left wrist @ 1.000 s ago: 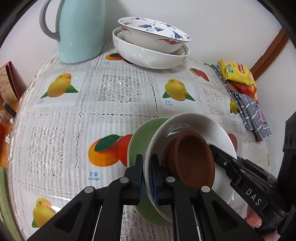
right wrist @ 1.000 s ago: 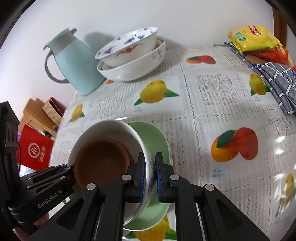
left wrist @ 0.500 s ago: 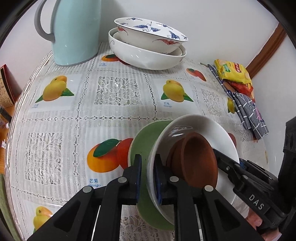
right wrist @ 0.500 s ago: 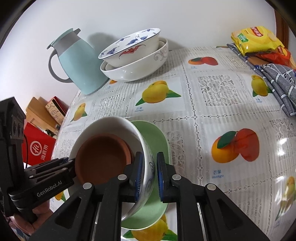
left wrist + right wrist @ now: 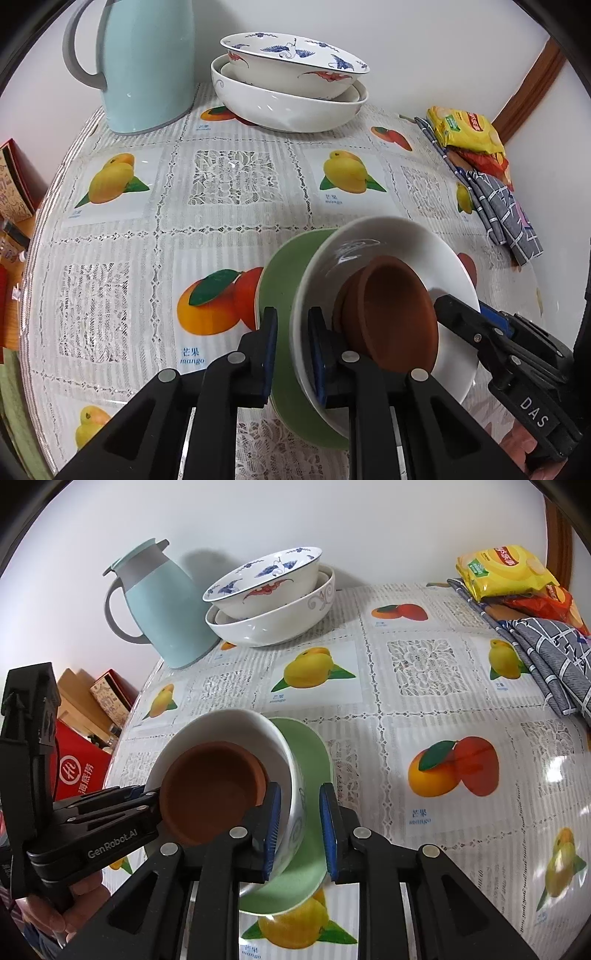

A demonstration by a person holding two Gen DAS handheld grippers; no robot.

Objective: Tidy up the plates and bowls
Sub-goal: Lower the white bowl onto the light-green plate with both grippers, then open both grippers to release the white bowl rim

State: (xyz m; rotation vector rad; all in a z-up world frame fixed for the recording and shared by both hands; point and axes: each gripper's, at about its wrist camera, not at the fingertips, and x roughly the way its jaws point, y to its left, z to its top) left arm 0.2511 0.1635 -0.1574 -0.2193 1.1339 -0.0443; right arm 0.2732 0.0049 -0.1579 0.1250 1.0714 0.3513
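The left tongs [image 5: 291, 350] and right tongs [image 5: 299, 830] are each a bit open, around opposite rims of the white bowl [image 5: 388, 240]. The big bowl stack [image 5: 288, 99] sits straight ahead, far across the desk [image 5: 229, 184].

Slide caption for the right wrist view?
Open right gripper straddles white bowl rim; brown dish inside, green plate beneath.

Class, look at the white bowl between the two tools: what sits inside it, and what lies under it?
Inside the white bowl sits a brown clay dish. Under it lies a green plate; the bowl hides the plate's centre.
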